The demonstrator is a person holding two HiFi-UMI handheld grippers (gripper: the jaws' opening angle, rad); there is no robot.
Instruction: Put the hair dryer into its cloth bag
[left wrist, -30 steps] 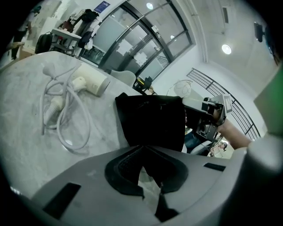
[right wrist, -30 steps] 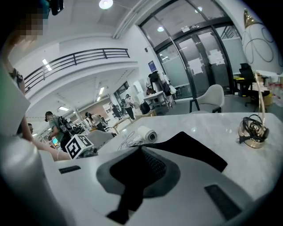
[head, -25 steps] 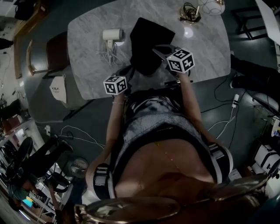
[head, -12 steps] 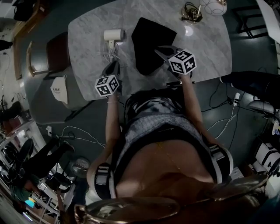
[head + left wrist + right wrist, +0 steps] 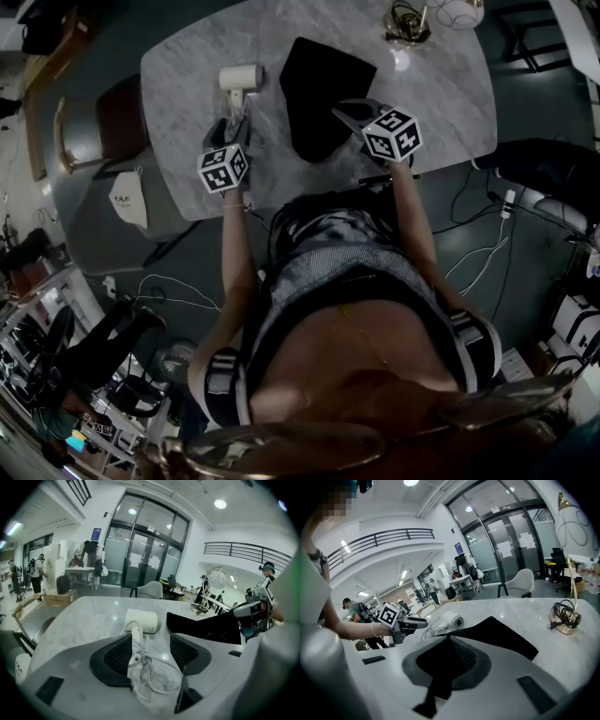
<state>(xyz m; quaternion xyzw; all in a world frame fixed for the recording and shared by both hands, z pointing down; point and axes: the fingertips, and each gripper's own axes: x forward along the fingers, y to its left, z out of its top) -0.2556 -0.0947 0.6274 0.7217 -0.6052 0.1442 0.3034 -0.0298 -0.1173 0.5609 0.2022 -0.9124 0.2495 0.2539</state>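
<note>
The white hair dryer (image 5: 242, 77) lies on the marble table (image 5: 187, 66), its white cord (image 5: 140, 660) bunched toward me. My left gripper (image 5: 232, 131) points at it. Its jaws have just been opening and stand open, with the cord and handle between the pads (image 5: 117, 656), not pressed. The black cloth bag (image 5: 323, 89) lies flat to the dryer's right. My right gripper (image 5: 350, 111) is shut on the bag's near right edge, black cloth (image 5: 440, 660) pinched between its jaws. In the right gripper view the left gripper (image 5: 417, 623) sits beside the dryer (image 5: 452, 619).
A gold wire ornament (image 5: 408, 26) and a white globe (image 5: 457, 11) stand at the table's far right. A brown chair (image 5: 103, 117) sits off the table's left end. Cables trail on the floor (image 5: 478, 248) to my right.
My left gripper has moved left and away from the bag's near edge to the hair dryer's cord, and its jaws have opened. The right gripper has stayed on the bag.
</note>
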